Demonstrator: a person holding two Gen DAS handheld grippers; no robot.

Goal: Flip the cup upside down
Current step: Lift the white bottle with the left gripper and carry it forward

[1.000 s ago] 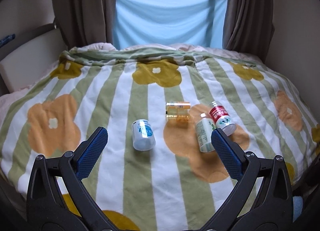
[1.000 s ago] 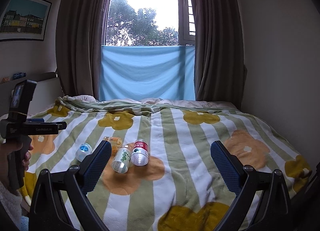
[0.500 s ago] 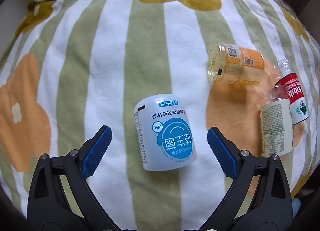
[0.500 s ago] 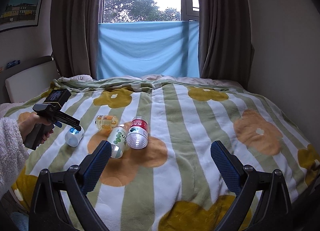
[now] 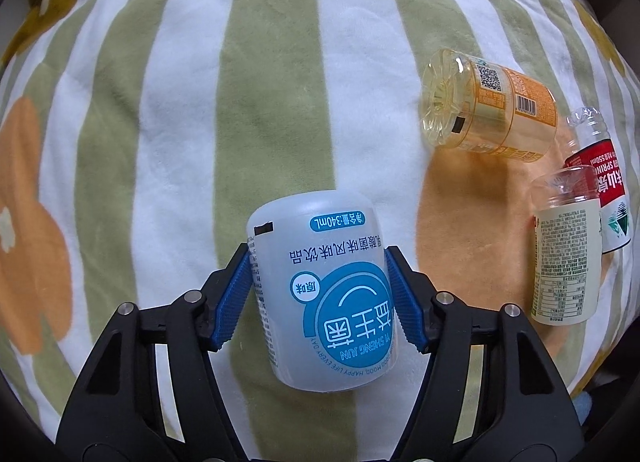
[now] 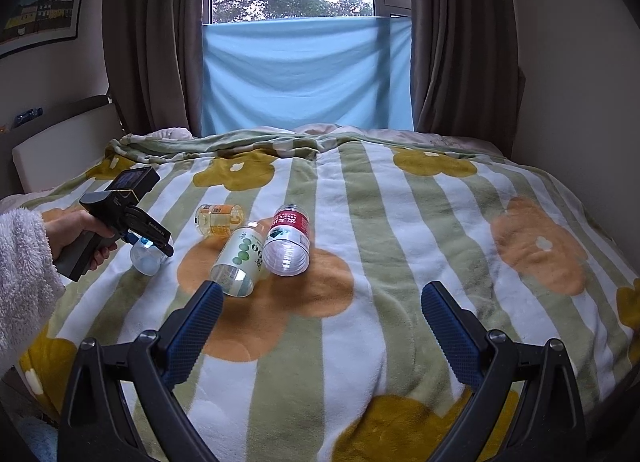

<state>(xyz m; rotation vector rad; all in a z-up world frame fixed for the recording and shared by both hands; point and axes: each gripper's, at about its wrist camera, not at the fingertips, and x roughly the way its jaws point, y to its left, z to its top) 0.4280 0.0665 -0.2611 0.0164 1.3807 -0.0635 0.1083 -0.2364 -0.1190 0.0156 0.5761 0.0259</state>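
Note:
A white translucent cup (image 5: 320, 294) with a blue round label lies on its side on the striped blanket (image 5: 180, 122). My left gripper (image 5: 318, 278) is shut on it, one blue pad on each flank. In the right wrist view the same cup (image 6: 149, 258) shows at the left under the hand-held left gripper (image 6: 150, 240). My right gripper (image 6: 320, 312) is open and empty above the blanket near the bed's front.
An orange-labelled bottle (image 5: 492, 110), a white-and-green cut bottle (image 5: 564, 258) and a red-labelled cut bottle (image 5: 604, 186) lie on their sides right of the cup. Curtains (image 6: 460, 42) and a window stand behind the bed; a headboard (image 6: 60, 142) is at the left.
My left gripper has moved down to the cup and closed on it; half a second ago its fingers were wide open around it. The right gripper tilted down slightly and stays open.

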